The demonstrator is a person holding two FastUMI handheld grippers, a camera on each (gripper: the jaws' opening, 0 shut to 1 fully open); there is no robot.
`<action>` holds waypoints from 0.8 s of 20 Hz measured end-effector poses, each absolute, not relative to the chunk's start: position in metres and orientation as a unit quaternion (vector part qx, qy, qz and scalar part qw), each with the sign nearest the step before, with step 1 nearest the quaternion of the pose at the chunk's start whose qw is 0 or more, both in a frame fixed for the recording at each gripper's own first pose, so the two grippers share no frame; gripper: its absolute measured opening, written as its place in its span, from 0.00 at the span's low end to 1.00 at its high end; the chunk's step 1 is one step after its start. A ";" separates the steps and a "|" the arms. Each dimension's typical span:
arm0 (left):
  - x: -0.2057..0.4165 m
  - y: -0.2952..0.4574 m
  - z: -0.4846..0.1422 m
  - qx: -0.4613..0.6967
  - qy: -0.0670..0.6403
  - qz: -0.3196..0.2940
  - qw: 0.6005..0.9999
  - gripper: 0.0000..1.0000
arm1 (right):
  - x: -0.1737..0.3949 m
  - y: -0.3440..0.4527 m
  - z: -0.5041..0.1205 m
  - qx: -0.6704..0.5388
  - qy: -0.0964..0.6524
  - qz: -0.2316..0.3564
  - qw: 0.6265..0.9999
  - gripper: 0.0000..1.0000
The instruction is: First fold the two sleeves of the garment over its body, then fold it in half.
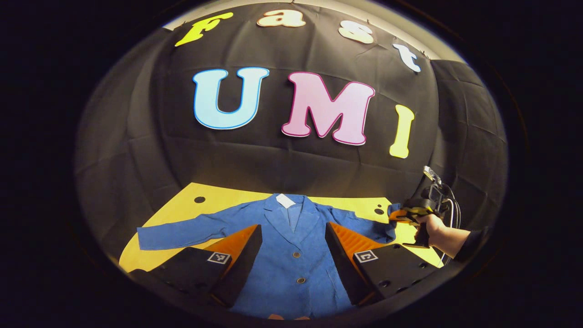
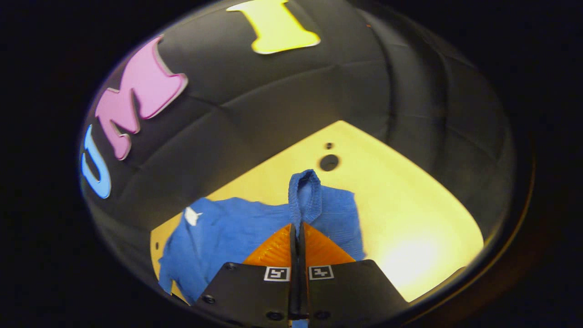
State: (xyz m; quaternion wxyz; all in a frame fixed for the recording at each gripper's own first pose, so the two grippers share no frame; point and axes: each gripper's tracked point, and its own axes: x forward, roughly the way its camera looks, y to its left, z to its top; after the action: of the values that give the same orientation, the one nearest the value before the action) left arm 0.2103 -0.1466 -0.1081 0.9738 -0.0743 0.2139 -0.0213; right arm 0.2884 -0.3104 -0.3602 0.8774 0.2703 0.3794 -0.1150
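A blue jacket [image 1: 291, 255] lies face up on the yellow table [image 1: 200, 214], collar toward the far wall, buttons down its front. One sleeve [image 1: 182, 232] stretches flat to the left. My left gripper [image 1: 294, 234] hovers open above the jacket's chest, nothing between its fingers. The other sleeve's cuff [image 2: 304, 191] is pinched in my right gripper [image 2: 297, 228], whose fingers press together on the cloth and hold it raised off the table. In the left gripper view that right gripper [image 1: 401, 215] shows at the right table edge, held by a hand [image 1: 437, 228].
The table [image 2: 410, 205] has round holes [image 2: 329, 162] near its back corners [image 1: 199, 199]. Black cloth walls close it in behind and at both sides. Bare yellow surface lies right of the lifted sleeve.
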 end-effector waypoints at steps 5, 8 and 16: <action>0.178 -0.099 -0.116 -0.091 0.216 0.034 0.972 0.81 | 0.334 -0.138 -0.337 0.280 0.390 0.005 0.877 0.00; 0.152 -0.060 -0.124 -0.106 0.219 0.083 0.966 0.81 | 0.354 -0.042 -0.331 0.262 0.401 0.075 0.875 0.00; 0.099 0.036 -0.151 -0.133 0.232 0.192 0.944 0.81 | 0.340 0.099 -0.388 0.183 0.473 0.134 0.851 0.00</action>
State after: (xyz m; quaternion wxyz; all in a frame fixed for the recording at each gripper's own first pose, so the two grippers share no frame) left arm 0.0992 0.0359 -0.1514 0.9443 -0.1326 0.2321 0.1921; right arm 0.3399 0.0988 -0.3876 0.8512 0.1833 0.4731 0.1342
